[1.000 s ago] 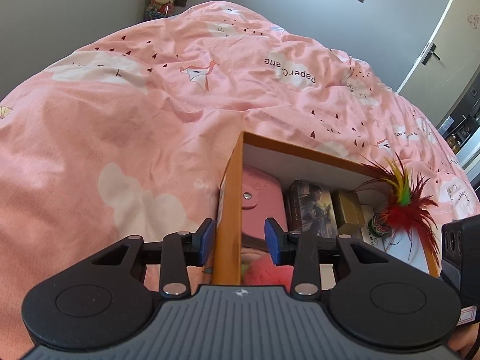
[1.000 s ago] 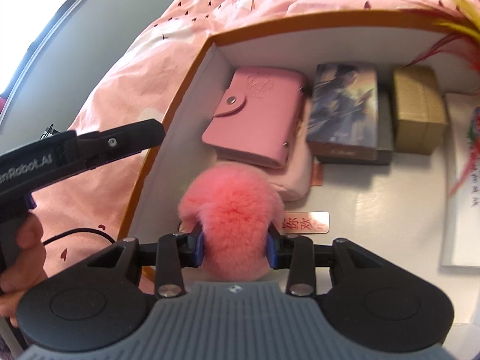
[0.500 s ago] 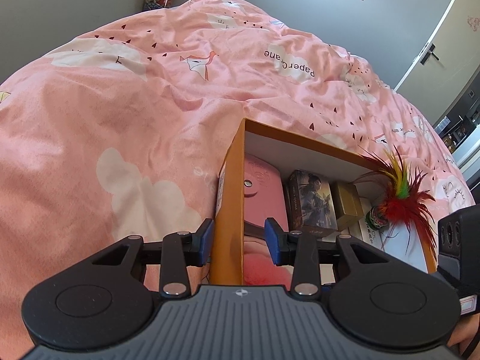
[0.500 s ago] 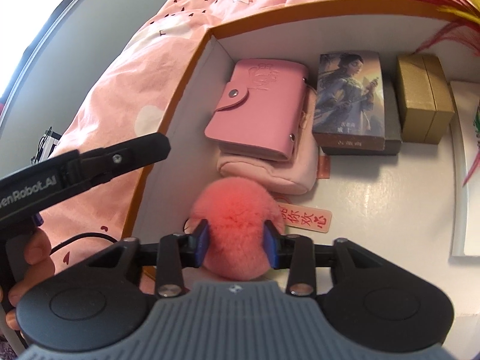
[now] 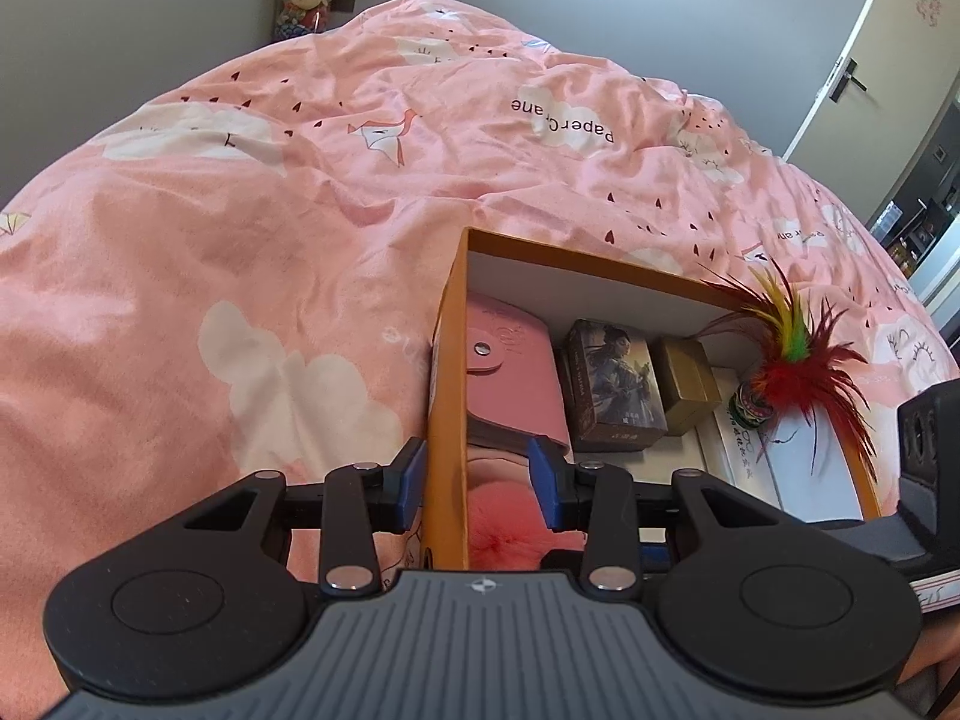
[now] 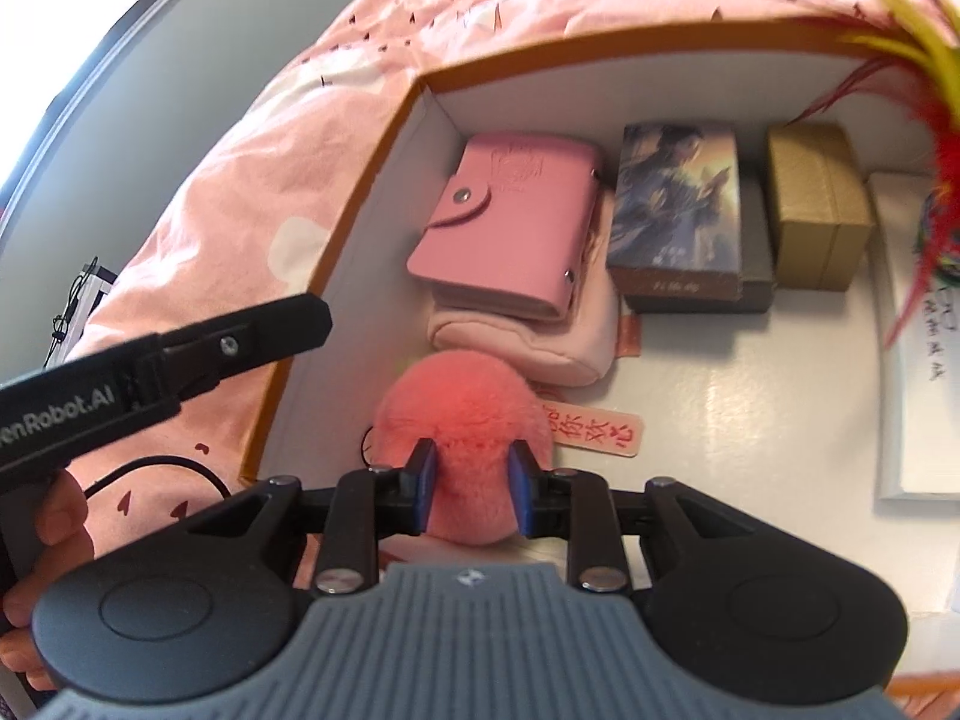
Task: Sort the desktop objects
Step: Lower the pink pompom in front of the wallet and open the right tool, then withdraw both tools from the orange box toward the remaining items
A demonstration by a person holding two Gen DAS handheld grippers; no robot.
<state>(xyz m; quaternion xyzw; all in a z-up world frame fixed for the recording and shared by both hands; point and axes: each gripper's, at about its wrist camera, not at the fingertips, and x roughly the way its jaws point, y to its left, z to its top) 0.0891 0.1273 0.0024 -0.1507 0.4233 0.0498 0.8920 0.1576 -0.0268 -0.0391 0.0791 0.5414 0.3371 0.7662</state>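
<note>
An orange box (image 5: 447, 384) with a white inside sits on the pink bed. My left gripper (image 5: 477, 483) straddles its left wall, fingers apart, one on each side, not squeezing. My right gripper (image 6: 471, 483) is shut on a fluffy pink pom-pom (image 6: 465, 414), which rests low on the box floor (image 6: 750, 420) near the left wall. The pom-pom also shows in the left wrist view (image 5: 510, 528). A pink tag with red characters (image 6: 594, 429) lies beside it.
In the box lie a pink snap wallet (image 6: 510, 222) on a pale pink pouch (image 6: 540, 342), a picture card box (image 6: 678, 210), a gold box (image 6: 816, 204), a white envelope (image 6: 918, 360) and a feather shuttlecock (image 5: 786, 366). The pink duvet (image 5: 240, 240) surrounds it.
My right gripper has lowered the pom-pom toward the box floor, nearer the left wall. My left gripper has stayed astride the box's wall.
</note>
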